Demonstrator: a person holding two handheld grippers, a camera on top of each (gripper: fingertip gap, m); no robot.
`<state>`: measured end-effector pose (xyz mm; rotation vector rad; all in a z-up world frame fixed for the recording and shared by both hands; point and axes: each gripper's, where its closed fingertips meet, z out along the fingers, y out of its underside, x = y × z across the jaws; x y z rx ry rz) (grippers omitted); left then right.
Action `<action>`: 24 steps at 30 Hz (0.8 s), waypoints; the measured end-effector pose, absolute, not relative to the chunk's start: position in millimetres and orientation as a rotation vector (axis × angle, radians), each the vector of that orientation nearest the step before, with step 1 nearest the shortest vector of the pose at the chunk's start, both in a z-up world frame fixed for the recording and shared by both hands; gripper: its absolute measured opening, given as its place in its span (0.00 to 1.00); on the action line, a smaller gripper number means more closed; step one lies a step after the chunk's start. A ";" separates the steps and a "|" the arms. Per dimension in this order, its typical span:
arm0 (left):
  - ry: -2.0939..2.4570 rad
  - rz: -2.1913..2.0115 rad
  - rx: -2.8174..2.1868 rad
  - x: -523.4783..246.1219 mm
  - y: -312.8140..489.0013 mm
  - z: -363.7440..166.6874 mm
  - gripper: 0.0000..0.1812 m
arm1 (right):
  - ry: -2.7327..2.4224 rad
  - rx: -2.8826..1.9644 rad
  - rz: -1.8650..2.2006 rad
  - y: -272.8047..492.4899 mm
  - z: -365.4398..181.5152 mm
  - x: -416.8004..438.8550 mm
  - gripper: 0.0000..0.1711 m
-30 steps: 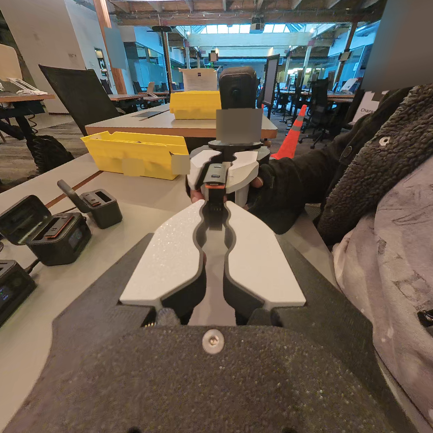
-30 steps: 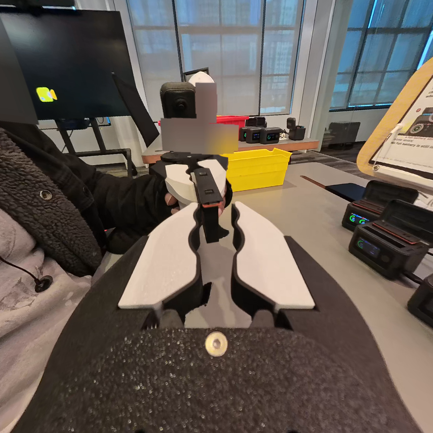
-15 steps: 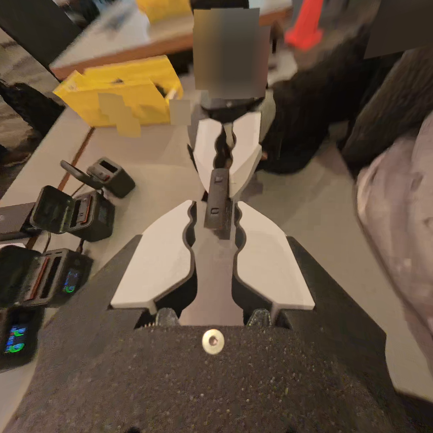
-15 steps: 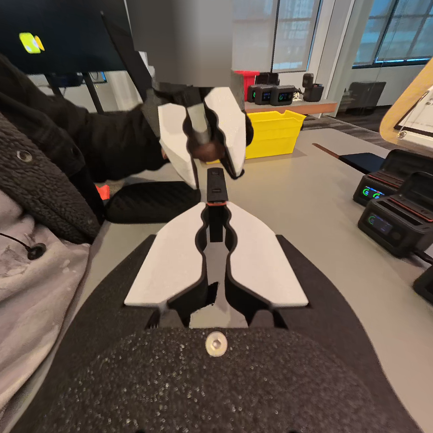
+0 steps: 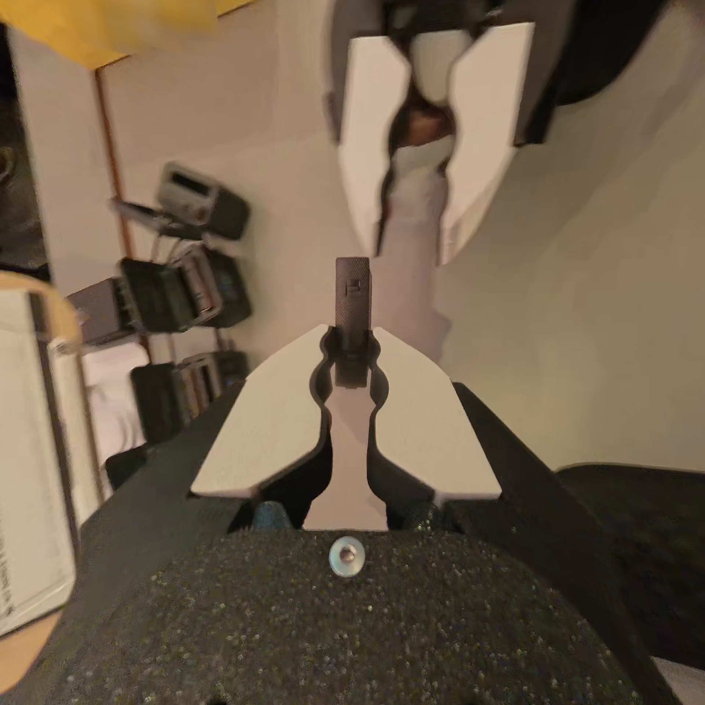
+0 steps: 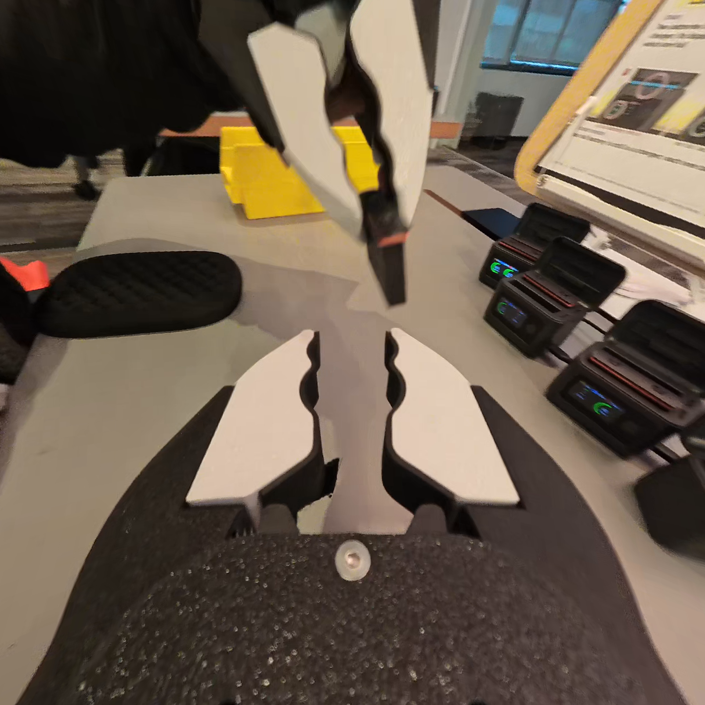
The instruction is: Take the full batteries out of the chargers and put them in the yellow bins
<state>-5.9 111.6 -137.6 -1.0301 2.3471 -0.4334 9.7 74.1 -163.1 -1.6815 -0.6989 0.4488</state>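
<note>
Left gripper (image 5: pixel 351 335) grips unlabelled battery (image 5: pixel 352 301).

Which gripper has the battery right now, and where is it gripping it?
The left gripper holds the black battery by one end between its fingers; the other end sticks out free. The right gripper is open and empty.

Yellow bin (image 5: pixel 107 26): blurred, cut by top edge, far left of left gripper (image 5: pixel 351 332).
Chargers (image 5: pixel 198 290): smeared, slots unreadable.
Battery (image 5: pixel 351 343): lower end hidden between fingers.
</note>
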 end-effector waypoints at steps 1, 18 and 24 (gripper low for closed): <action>2.302 -0.423 -1.067 -0.6 128.0 -129.0 0.09 | -0.678 -1.696 0.434 76.2 -163.8 14.4 0.18; 2.182 -0.379 -1.477 51.5 282.2 -183.8 0.09 | -0.452 -1.820 0.368 72.4 -181.9 49.4 0.09; 2.192 -0.373 -1.483 53.5 291.2 -198.8 0.09 | -0.446 -1.815 0.377 72.7 -181.0 51.1 0.09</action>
